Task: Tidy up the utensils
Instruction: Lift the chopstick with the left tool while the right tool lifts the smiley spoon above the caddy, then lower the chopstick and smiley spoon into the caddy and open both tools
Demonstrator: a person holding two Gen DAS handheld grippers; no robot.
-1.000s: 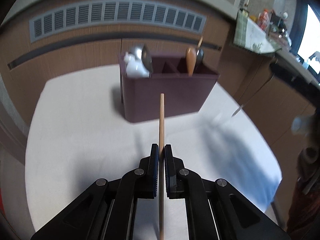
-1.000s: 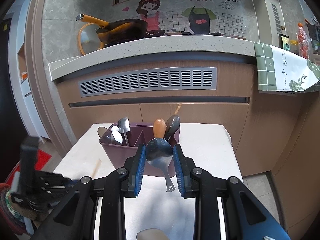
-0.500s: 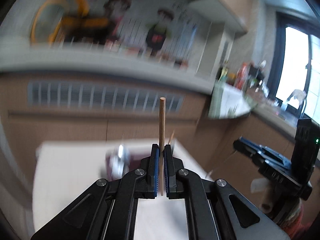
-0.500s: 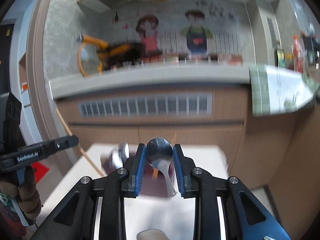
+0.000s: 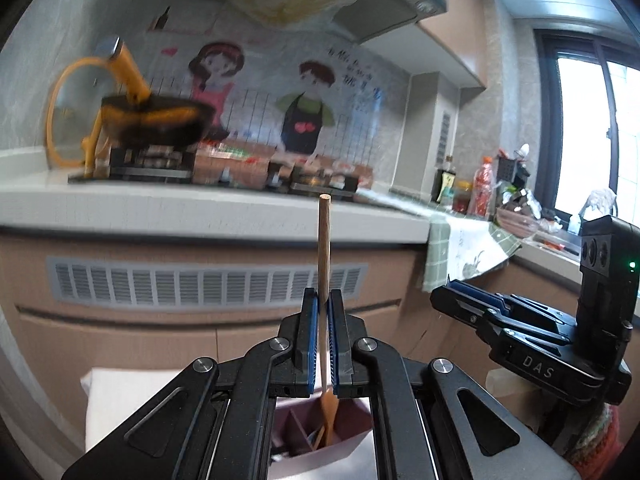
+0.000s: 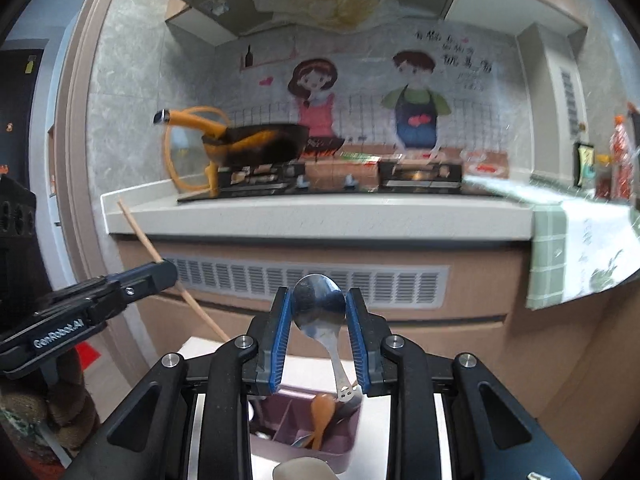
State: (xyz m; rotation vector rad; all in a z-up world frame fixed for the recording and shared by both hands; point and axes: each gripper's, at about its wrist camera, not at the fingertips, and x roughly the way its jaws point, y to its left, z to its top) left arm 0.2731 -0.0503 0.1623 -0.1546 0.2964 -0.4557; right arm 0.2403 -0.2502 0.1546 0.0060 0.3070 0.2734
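Observation:
My left gripper [image 5: 323, 312] is shut on a thin wooden chopstick [image 5: 323, 248] that stands upright; its lower end hangs over the purple utensil holder [image 5: 320, 436] below. My right gripper [image 6: 319, 312] is shut on a metal spoon [image 6: 320, 312], bowl up, handle hanging down over the same purple holder [image 6: 304, 428]. That holder contains an orange-brown wooden spoon [image 6: 320, 416] and other utensils. In the right wrist view the left gripper [image 6: 160, 272] and its chopstick [image 6: 140, 236] show at the left. In the left wrist view the right gripper [image 5: 444, 300] shows at the right.
The holder stands on a white table [image 5: 120, 396]. Behind it is a kitchen counter [image 6: 320, 216] with a stove and a dark pan with an orange handle [image 6: 256, 148]. A vent grille [image 6: 312, 280] runs below. A green checked cloth [image 6: 580, 248] hangs at the right.
Both grippers have risen and tilted up; the views now show the counter and wall, with the holder low in frame. Both still grip their utensils.

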